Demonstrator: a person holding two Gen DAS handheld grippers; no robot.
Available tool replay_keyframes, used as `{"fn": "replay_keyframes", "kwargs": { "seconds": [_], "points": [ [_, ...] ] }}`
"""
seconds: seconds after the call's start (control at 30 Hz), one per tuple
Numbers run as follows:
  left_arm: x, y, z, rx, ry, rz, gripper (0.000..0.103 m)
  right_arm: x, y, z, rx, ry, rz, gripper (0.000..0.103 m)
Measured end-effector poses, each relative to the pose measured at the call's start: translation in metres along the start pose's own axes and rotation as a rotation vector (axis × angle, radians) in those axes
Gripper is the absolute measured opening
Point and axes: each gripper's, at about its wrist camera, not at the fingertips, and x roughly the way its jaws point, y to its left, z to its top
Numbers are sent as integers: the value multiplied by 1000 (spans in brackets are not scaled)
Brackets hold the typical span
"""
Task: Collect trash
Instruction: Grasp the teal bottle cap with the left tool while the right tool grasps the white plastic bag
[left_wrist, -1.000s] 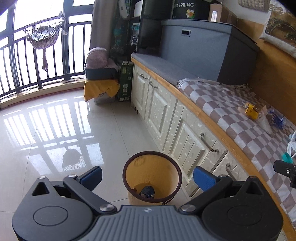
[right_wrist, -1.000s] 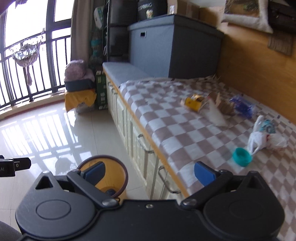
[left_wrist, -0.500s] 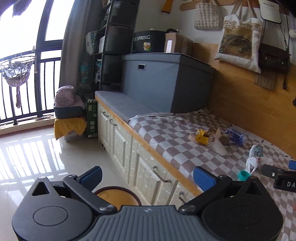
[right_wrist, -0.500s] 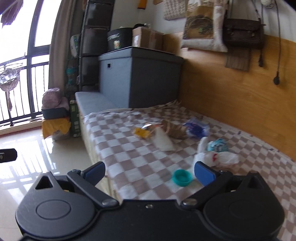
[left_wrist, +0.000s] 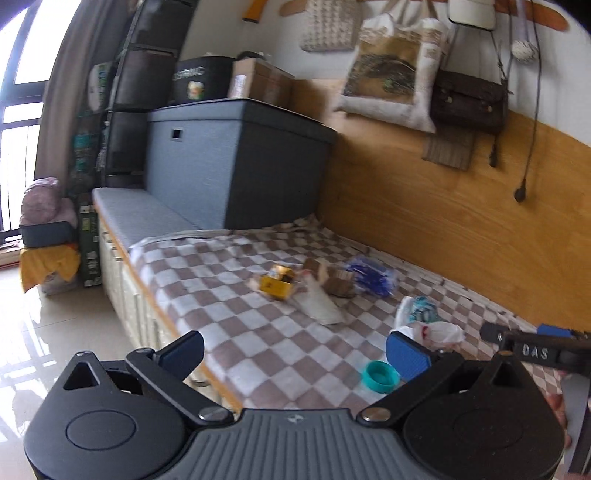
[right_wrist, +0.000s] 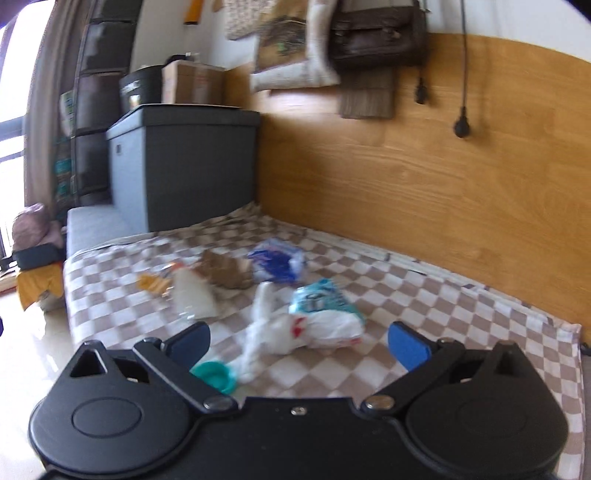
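Trash lies scattered on the checkered bench cover (left_wrist: 229, 295). In the left wrist view I see a yellow box (left_wrist: 277, 282), a brown cardboard piece (left_wrist: 334, 280), a blue wrapper (left_wrist: 371, 277), a white plastic bag (left_wrist: 432, 328) and a teal cap (left_wrist: 380, 376). My left gripper (left_wrist: 295, 352) is open above the bench's front edge, empty. My right gripper (right_wrist: 299, 339) is open too, with the white plastic bag (right_wrist: 314, 328) just ahead between its fingers and the teal cap (right_wrist: 214, 373) by its left finger. The right gripper's tip (left_wrist: 535, 345) shows at the left view's right edge.
A grey storage box (left_wrist: 236, 162) stands at the bench's far end, with a wooden wall panel (left_wrist: 443, 199) behind the bench and bags hanging above. White cabinet doors (left_wrist: 122, 273) run below the bench. Tiled floor (left_wrist: 55, 332) lies to the left.
Both grippers swung up and to the right, away from the yellow bin on the floor, which is now out of view. The trash on the bench is closer and more central.
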Motion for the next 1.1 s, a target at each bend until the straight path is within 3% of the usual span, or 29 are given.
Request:
{"fn": "replay_keyframes", "kwargs": {
  "seconds": [0.23, 0.47, 0.77, 0.97, 1.1],
  "points": [
    [45, -36, -13, 70, 49, -66, 102, 51, -43, 10, 47, 26, -3, 103],
    [99, -61, -32, 113, 123, -150, 93, 112, -83, 13, 198, 89, 91, 103],
    [158, -69, -56, 165, 183, -196, 79, 182, -103, 7, 267, 166, 135, 93],
    [180, -75, -64, 198, 196, -217, 73, 214, -102, 1, 278, 189, 190, 92],
    [187, -84, -67, 282, 184, -203, 61, 221, -94, -4, 247, 242, 231, 86]
  ]
}}
